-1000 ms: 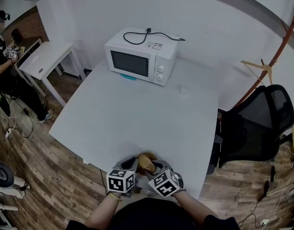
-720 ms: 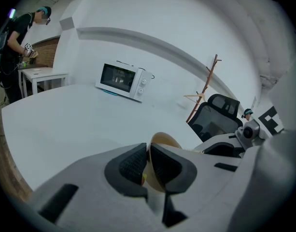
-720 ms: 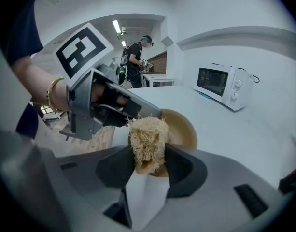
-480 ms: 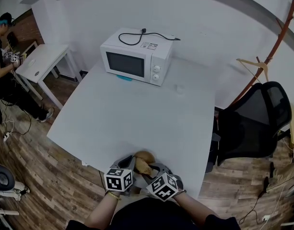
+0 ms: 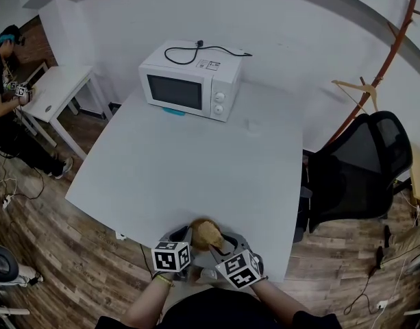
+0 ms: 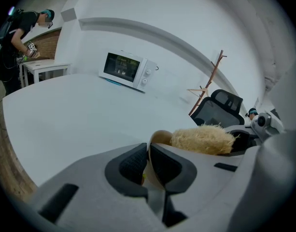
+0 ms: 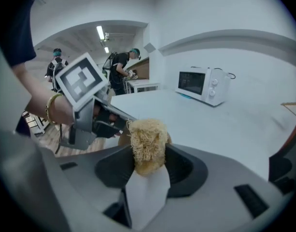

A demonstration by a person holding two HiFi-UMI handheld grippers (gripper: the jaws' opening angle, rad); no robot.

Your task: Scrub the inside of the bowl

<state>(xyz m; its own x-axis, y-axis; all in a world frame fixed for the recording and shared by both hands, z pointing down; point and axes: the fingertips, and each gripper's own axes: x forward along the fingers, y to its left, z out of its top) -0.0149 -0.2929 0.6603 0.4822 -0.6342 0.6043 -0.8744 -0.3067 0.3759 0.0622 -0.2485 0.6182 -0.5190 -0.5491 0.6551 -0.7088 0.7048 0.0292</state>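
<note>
Pinching the thin rim of the bowl (image 6: pixel 159 137), the left gripper (image 6: pixel 148 153) has its 2 jaws nearly together on that wall, the bowl just ahead of them. It looks light, rigid and smooth, so a rim hold may slip. Beside it, the right gripper (image 7: pixel 147 166) clamps a soft, springy loofah scrubber (image 7: pixel 147 139). The bowl's inside is mostly hidden, and I cannot tell whether the scrubber touches it.

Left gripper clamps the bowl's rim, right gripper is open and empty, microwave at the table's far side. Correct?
No. The right gripper is not open and empty: the right gripper view shows it shut on a fibrous scrubber. The left gripper does clamp the rim of the bowl, and the microwave stands at the far side of the table.
</note>
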